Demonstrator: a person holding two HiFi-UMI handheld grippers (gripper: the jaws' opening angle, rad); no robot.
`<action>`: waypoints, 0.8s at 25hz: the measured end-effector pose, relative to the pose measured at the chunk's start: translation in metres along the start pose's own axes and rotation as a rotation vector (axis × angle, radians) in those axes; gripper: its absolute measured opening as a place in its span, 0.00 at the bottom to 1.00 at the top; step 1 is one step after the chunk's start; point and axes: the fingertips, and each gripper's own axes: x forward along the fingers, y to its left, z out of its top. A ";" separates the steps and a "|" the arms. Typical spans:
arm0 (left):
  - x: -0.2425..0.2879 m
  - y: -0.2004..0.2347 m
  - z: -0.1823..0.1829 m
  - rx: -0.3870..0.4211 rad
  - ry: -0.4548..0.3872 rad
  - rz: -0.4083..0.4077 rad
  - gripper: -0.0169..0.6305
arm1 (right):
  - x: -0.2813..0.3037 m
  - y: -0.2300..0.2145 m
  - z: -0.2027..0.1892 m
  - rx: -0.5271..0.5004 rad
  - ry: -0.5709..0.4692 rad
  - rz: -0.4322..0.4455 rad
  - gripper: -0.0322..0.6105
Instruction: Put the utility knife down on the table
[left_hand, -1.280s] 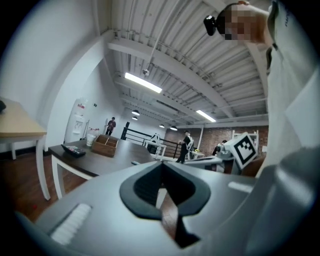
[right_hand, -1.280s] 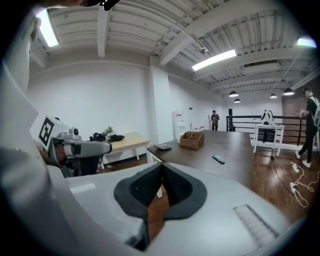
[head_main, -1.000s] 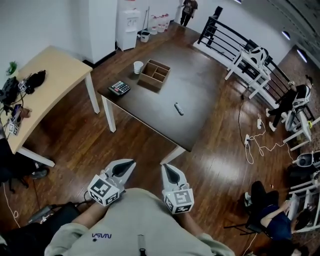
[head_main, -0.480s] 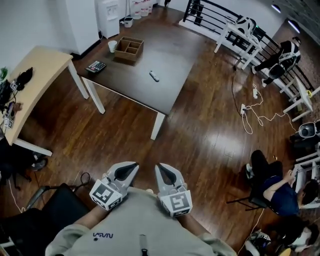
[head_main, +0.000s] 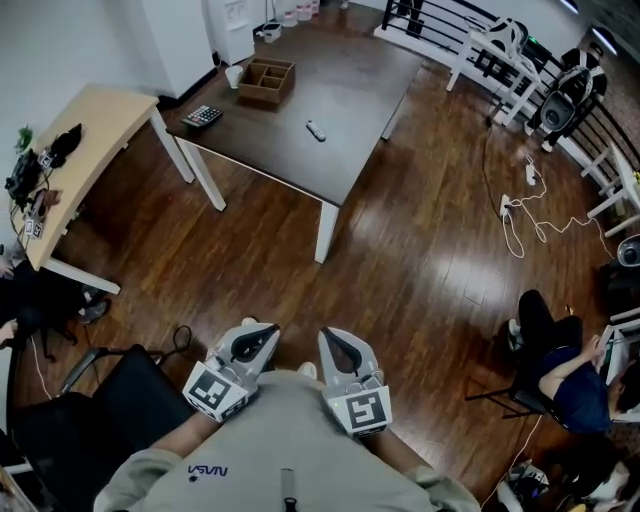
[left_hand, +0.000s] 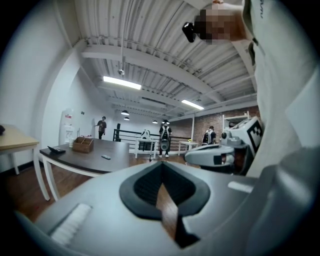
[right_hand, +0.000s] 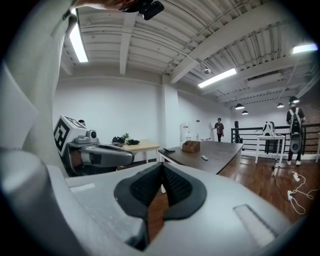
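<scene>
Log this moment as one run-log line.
left gripper: shut, empty | right gripper: shut, empty | utility knife: lying on dark table | grippers: near chest, away from table

Wooden compartment box (head_main: 266, 82), calculator (head_main: 203, 116), cup (head_main: 233, 76) — pale desk (head_main: 95, 140) (clutter at its edge) leftward

The dark bench (head_main: 300, 100) with the knife (head_main: 316, 130), wooden box (head_main: 266, 80) and calculator (head_main: 203, 116) has slid from mid-frame in the head view up towards the top edge; far more floor (head_main: 400, 260) now lies between it and the left claw (head_main: 264, 331) and right claw (head_main: 329, 338); more of a black chair (head_main: 110, 410) shows at lower left; the person standing beyond the bench has left that view.
</scene>
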 end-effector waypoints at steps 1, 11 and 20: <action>-0.002 0.001 -0.003 0.003 0.002 0.011 0.03 | 0.000 0.002 -0.001 0.001 0.001 0.005 0.05; -0.002 -0.008 0.002 -0.050 -0.028 -0.013 0.03 | 0.004 0.007 -0.007 0.010 0.036 0.009 0.05; -0.007 -0.006 -0.002 -0.076 -0.036 0.001 0.03 | 0.005 0.012 -0.015 0.010 0.068 0.021 0.05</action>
